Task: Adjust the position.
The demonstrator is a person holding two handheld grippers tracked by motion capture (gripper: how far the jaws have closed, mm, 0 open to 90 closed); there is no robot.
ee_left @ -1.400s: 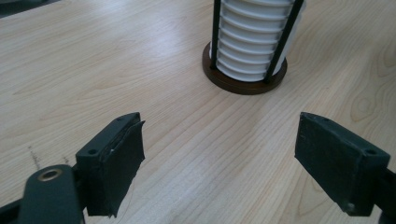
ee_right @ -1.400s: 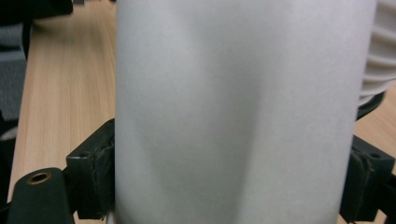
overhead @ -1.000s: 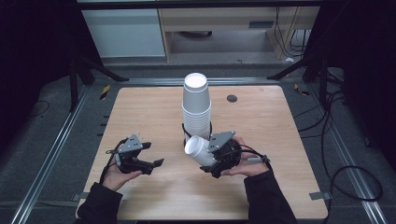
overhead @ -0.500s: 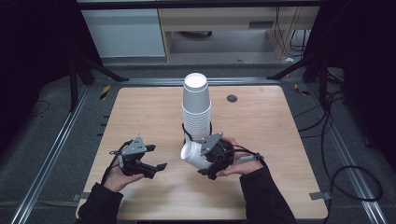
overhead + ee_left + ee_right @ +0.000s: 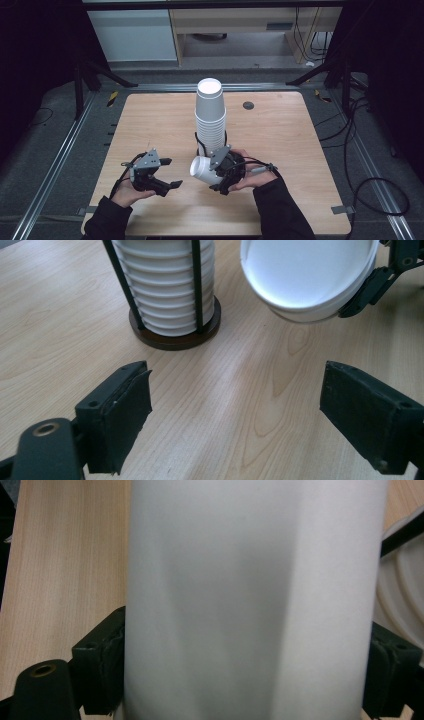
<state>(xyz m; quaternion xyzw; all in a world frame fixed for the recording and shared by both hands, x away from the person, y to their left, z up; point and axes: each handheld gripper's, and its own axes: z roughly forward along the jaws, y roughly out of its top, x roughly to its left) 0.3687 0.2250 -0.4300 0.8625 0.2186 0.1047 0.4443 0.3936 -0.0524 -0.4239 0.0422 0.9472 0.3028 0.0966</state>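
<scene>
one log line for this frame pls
right gripper: shut on cup, tilted, mouth toward left gripper | left gripper: open, empty, jaws just been opening | stack: upright in holder on table

The high view is fixed above the person's edge of the bench [image 5: 150,115], facing forward and down, far enough to take in the whole benchtop and the floor beyond.

The left gripper view rides low on the left claw [image 5: 235,415], looking level along its jaws across the bench at close range.

The right gripper view sits directly against the white cup [image 5: 250,600].

All three views share that cup [image 5: 202,169] [image 5: 305,275]; the high and left gripper views also share the cup stack [image 5: 210,117] [image 5: 165,285].
</scene>
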